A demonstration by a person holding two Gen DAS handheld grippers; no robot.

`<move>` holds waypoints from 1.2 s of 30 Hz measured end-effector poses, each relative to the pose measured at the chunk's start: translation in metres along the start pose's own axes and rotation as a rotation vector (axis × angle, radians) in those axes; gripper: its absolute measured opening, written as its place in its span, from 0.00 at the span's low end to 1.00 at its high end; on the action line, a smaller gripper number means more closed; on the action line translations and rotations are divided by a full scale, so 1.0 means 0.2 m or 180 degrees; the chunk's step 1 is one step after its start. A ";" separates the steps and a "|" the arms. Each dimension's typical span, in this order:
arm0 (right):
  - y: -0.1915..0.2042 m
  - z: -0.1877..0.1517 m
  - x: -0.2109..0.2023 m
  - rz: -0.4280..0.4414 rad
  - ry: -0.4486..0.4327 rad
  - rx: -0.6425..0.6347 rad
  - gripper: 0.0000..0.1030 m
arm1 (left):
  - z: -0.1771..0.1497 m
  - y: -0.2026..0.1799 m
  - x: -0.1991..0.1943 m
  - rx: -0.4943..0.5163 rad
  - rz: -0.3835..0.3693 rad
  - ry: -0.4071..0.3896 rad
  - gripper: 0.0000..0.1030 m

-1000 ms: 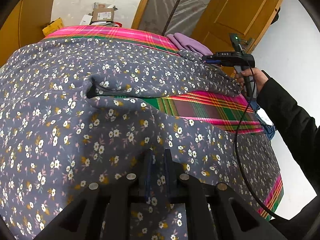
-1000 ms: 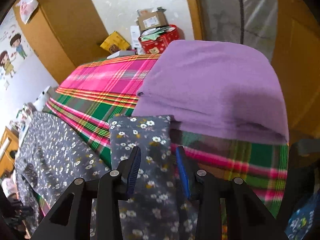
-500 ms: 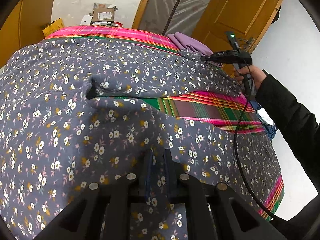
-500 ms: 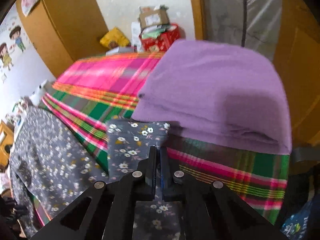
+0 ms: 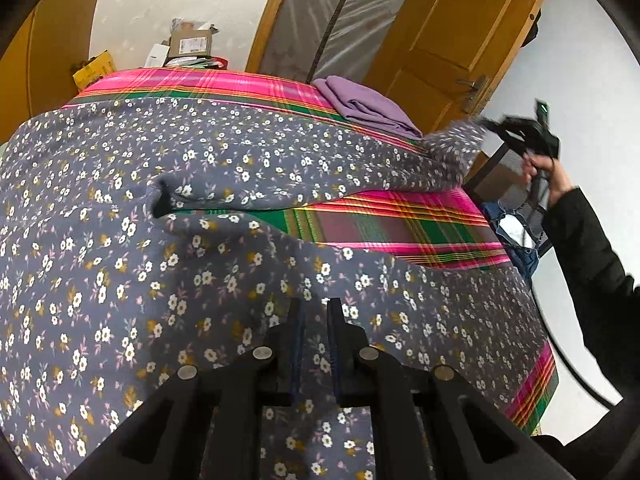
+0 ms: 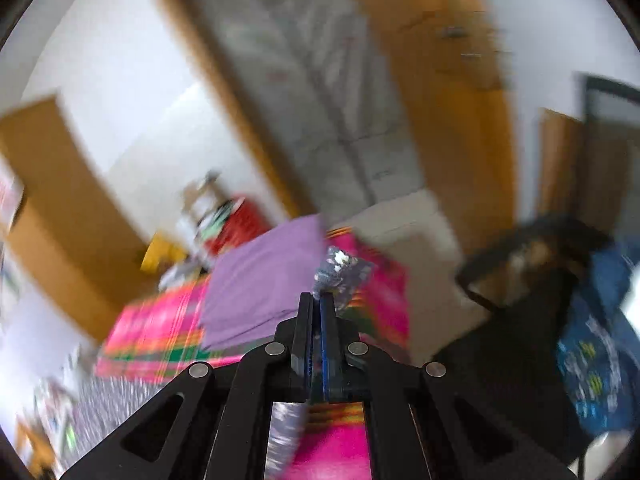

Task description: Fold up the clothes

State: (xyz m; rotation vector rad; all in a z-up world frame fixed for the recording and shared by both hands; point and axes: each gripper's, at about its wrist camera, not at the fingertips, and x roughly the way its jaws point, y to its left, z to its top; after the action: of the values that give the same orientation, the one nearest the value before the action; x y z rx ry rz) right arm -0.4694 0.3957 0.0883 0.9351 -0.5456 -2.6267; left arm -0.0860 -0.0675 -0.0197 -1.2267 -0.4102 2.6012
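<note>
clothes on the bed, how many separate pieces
2. The floral garment lies spread across the plaid bedcover; the folded purple piece sits at its far right corner. More may be hidden under the floral fabric.

Motion blur smears the whole right wrist view, while the floral garment (image 5: 160, 280) runs past the frame's lower edge.

Black tools (image 5: 316, 312), black sleeve (image 5: 592, 248)

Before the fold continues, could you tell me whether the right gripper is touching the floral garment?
Touching: in the right wrist view the right gripper is shut on the floral garment.
</note>
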 end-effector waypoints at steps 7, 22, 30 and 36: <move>-0.38 -0.18 -0.21 -0.0326 -0.0024 0.0732 0.03 | -0.01 -0.04 -0.02 0.0065 -0.0033 -0.0010 0.10; -0.27 -0.36 -0.09 -0.0448 0.0502 -0.0130 0.39 | 0.00 -0.10 0.02 0.0122 -0.0032 0.0049 0.10; 0.24 -0.38 0.35 0.0059 0.1047 -0.1890 0.39 | 0.01 -0.12 0.05 0.0144 0.0018 0.0092 0.10; 0.32 -0.46 0.55 0.0252 0.1530 -0.2445 0.39 | 0.02 -0.09 0.07 0.0095 0.0094 0.0118 0.10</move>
State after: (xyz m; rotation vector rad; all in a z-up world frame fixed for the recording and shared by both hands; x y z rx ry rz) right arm -0.4814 0.2722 -0.0094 1.1529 0.4981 -2.1151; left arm -0.0968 -0.0461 -0.0204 -1.2786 -0.3474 2.5952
